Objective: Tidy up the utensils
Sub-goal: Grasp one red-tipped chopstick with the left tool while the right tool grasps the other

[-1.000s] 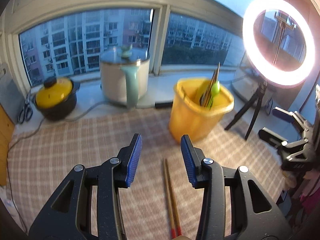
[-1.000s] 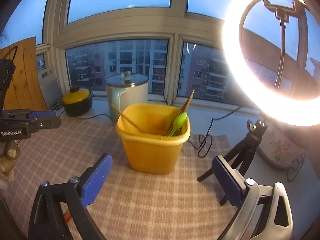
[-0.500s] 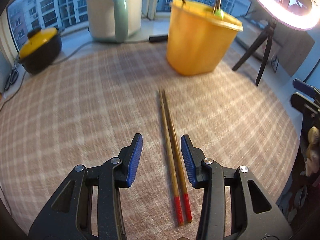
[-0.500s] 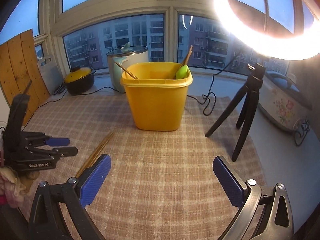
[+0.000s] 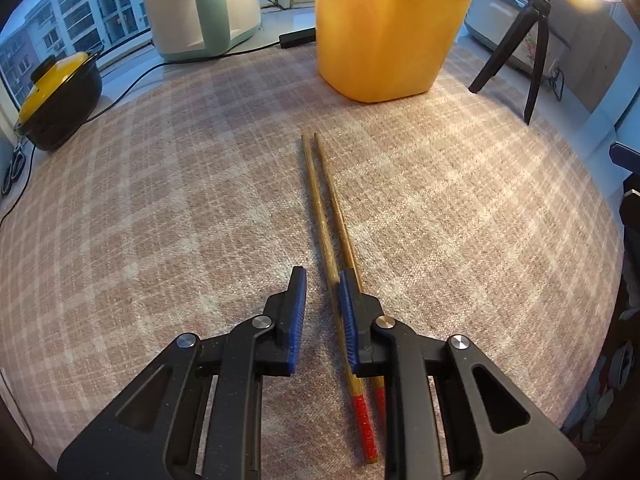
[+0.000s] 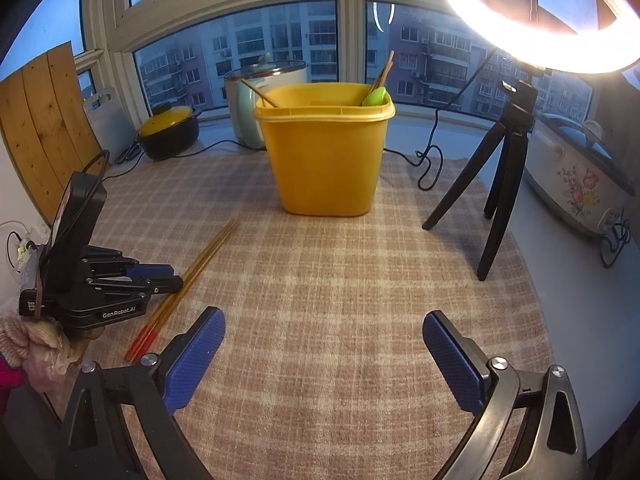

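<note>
Two slim wooden chopsticks with red-painted ends (image 5: pixel 334 236) lie on the checked tabletop (image 5: pixel 160 200), at six o'clock from the yellow plastic bin (image 5: pixel 384 28). Our left hand-held gripper (image 5: pixel 322 312) has just been narrowing, one stick between its jaws, not yet pinched. We judge them light, stiff and roll-prone, best gripped together mid-shaft. Our right hand-held gripper (image 6: pixel 324 344) stands spread.

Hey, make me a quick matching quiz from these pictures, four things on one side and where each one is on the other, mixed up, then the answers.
Things:
1. chopsticks
2. green spoon
3. yellow-lidded pot
4. tripod

Places:
A. on the sill by the window
B. flat on the checked cloth
C. standing right of the yellow bin
D. inside the yellow bin

Pairs: 1-B, 2-D, 3-A, 4-C
</note>
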`<state>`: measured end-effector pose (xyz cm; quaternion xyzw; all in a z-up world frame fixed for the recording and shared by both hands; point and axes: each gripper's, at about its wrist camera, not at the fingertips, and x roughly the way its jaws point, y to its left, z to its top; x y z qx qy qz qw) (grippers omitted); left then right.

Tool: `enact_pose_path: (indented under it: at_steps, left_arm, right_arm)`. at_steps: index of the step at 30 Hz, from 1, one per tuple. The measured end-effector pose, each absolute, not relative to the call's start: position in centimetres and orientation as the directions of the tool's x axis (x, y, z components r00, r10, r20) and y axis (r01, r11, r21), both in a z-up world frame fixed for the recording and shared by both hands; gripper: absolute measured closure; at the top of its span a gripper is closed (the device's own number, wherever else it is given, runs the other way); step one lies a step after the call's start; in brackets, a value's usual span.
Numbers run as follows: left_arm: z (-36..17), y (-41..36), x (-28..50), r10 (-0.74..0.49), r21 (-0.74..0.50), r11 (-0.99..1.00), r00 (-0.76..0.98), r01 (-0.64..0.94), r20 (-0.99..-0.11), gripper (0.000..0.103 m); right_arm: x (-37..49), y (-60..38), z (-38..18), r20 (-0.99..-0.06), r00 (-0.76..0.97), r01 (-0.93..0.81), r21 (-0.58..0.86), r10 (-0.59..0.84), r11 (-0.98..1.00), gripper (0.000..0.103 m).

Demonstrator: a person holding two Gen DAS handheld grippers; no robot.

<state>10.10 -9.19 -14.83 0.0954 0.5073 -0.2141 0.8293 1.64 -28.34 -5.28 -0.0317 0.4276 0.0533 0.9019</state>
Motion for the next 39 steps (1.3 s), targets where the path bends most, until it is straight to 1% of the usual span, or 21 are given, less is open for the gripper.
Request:
enact_pose_path:
  at_steps: [5, 7, 10, 12, 13, 15, 17, 19, 23, 24, 25, 28, 39]
  left_arm:
    - [-15.1, -9.3, 10.3, -0.258, -0.062, 0.890, 0.388, 0.451, -0.885, 0.087]
    - [-15.3, -9.5, 10.6, -0.252, -0.060, 0.893, 0.384, 0.447, -0.889, 0.087]
    - [-15.4, -9.7, 11.1, -0.250, -0.058, 0.895, 0.390, 0.442, -0.886, 0.087]
    - [-15.5, -9.6, 11.6, -0.258, -0.073, 0.900, 0.389, 0.430, -0.884, 0.091]
    - [-15.5, -9.3, 11.7, -0.262, -0.085, 0.904, 0.388, 0.418, -0.884, 0.095]
    - [-15.6, -8.7, 12.1, -0.286, -0.128, 0.911, 0.376, 0.393, -0.881, 0.096]
    - [-15.6, -8.3, 12.1, -0.290, -0.138, 0.914, 0.378, 0.381, -0.879, 0.098]
    - [-15.6, -8.0, 11.9, -0.289, -0.138, 0.917, 0.383, 0.375, -0.878, 0.098]
    - [-15.7, -6.8, 11.4, -0.289, -0.150, 0.924, 0.388, 0.351, -0.875, 0.098]
    - [-15.7, -6.4, 11.3, -0.287, -0.153, 0.928, 0.390, 0.340, -0.875, 0.098]
    - [-15.7, -6.1, 11.2, -0.288, -0.157, 0.929, 0.391, 0.334, -0.874, 0.098]
    - [-15.6, -4.9, 10.7, -0.290, -0.172, 0.935, 0.394, 0.310, -0.872, 0.098]
    - [-15.7, -1.2, 9.5, -0.295, -0.207, 0.947, 0.408, 0.247, -0.864, 0.098]
  right_arm:
    - [1.7, -28.5, -5.5, -0.788, 0.609, -0.113, 0.022, 0.086, 0.993, 0.008]
    - [1.9, -28.3, -5.7, -0.798, 0.595, -0.114, 0.038, 0.099, 0.993, 0.013]
    - [2.5, -27.9, -6.1, -0.814, 0.566, -0.124, 0.069, 0.128, 0.990, 0.017]
    - [3.0, -27.5, -6.5, -0.826, 0.544, -0.125, 0.097, 0.151, 0.987, 0.018]
    - [3.4, -27.3, -6.7, -0.832, 0.532, -0.124, 0.110, 0.160, 0.986, 0.021]
    - [4.2, -27.0, -7.3, -0.846, 0.498, -0.122, 0.150, 0.191, 0.981, 0.025]
    - [5.3, -26.5, -8.1, -0.860, 0.458, -0.114, 0.195, 0.226, 0.974, 0.029]
    - [6.2, -26.0, -8.8, -0.870, 0.425, -0.100, 0.229, 0.250, 0.968, 0.038]
    - [8.5, -24.4, -10.5, -0.883, 0.351, -0.075, 0.305, 0.311, 0.950, 0.049]
    - [9.1, -23.8, -10.8, -0.887, 0.337, -0.072, 0.311, 0.317, 0.948, 0.053]
    - [9.7, -23.1, -11.2, -0.892, 0.325, -0.070, 0.309, 0.315, 0.948, 0.058]
    - [11.3, -21.1, -12.0, -0.904, 0.292, -0.078, 0.304, 0.314, 0.949, 0.063]
    - [15.3, -16.7, -13.9, -0.947, 0.217, -0.103, 0.217, 0.235, 0.971, 0.072]
